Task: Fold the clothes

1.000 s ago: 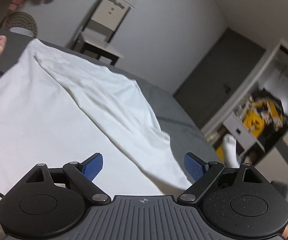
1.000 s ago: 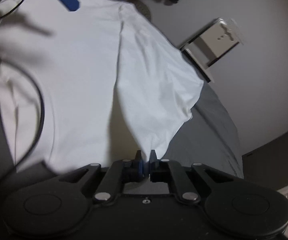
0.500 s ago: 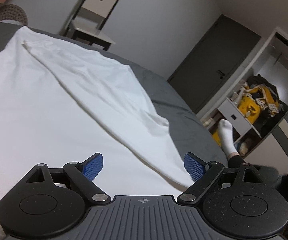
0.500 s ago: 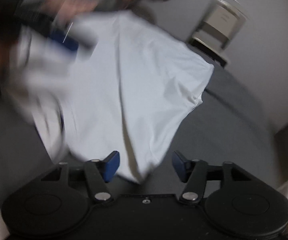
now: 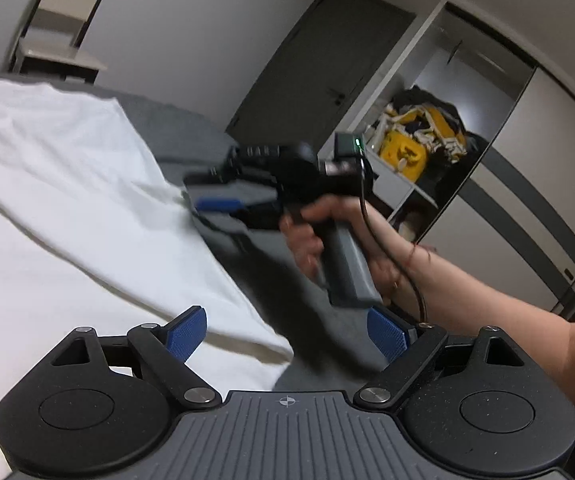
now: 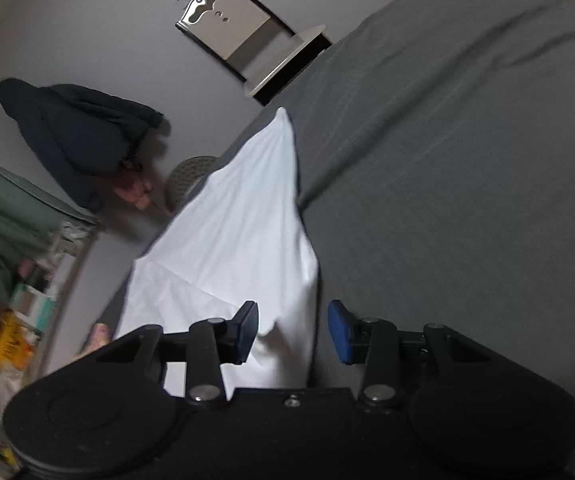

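Note:
A white shirt [image 5: 59,208] lies spread on the grey bed [image 5: 175,128], one side folded over with a diagonal edge. My left gripper [image 5: 287,334] hovers open over the shirt's near corner, holding nothing. A hand holds my right gripper [image 5: 223,208] just past the folded edge, at the middle of the left wrist view. In the right wrist view the right gripper [image 6: 292,330] is open and tilted. The shirt [image 6: 239,240] shows between and beyond its blue pads [image 6: 337,334], which are apart from the cloth.
A chair [image 6: 247,40] stands against the wall beyond the bed [image 6: 447,160]. A dark garment [image 6: 79,132] hangs on the wall. A dark door [image 5: 319,64] and an open wardrobe with yellow items [image 5: 407,148] are at the right. A forearm [image 5: 487,312] crosses the lower right.
The right gripper opened and let go of the shirt's edge, which now lies flat. It swung into the left wrist view. The left gripper turned right and stayed open.

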Available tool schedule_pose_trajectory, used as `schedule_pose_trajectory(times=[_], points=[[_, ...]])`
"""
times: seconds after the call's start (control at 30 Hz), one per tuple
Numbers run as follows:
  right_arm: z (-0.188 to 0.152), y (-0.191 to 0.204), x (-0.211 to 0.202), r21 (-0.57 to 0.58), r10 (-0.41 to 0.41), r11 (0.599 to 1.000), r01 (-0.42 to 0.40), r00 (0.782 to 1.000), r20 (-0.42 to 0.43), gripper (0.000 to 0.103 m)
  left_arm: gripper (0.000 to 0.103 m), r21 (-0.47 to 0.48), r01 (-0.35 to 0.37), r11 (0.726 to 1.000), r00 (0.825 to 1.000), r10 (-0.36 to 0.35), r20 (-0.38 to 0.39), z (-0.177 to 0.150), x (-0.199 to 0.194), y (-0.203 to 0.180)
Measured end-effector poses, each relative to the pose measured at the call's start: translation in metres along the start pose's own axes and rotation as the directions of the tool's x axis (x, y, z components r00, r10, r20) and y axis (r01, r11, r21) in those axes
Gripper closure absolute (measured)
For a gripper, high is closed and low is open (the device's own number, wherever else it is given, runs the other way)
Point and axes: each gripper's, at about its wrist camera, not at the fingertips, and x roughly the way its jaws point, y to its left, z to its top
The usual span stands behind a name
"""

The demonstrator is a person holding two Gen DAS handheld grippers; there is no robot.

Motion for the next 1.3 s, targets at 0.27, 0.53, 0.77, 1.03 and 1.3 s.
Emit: schedule_pose_trajectory(times=[0.27, 0.53, 0.77, 1.03, 1.3], points=[[0.009, -0.014, 0.009, 0.037, -0.022, 0.999, 0.022, 1.000, 0.015, 0.097, 0.015, -0.088, 0.062, 0.994, 0.997, -0.066, -0.037, -0.017, 0.035, -0.006], [0.004, -0.020, 0.010, 0.020, -0.082, 0.997, 0.081, 0.994, 0.067, 0.098, 0.015, -0.022, 0.060, 0.998, 0.989, -0.062, -0.132, -0.037, 0.053, -0.018], [0.000, -0.004, -0.016, -0.028, -0.071, 0.997, 0.075, 0.990, 0.120, 0.053, 0.015, -0.069, 0.080, 0.994, 0.986, -0.089, -0.141, -0.029, 0.043, -0.021], [-0.024, 0.049, -0.072, -0.206, 0.148, 0.972, -0.113, 0.976, 0.161, 0.034, 0.015, -0.216, -0.086, 0.973, 0.956, 0.142, 0.258, 0.012, -0.110, -0.004], [-0.052, 0.070, -0.059, -0.215, 0.289, 0.935, -0.283, 0.957, -0.004, 0.032, 0.000, -0.514, -0.610, 0.603, 0.370, 0.790, 0.489, 0.026, -0.326, 0.049]])
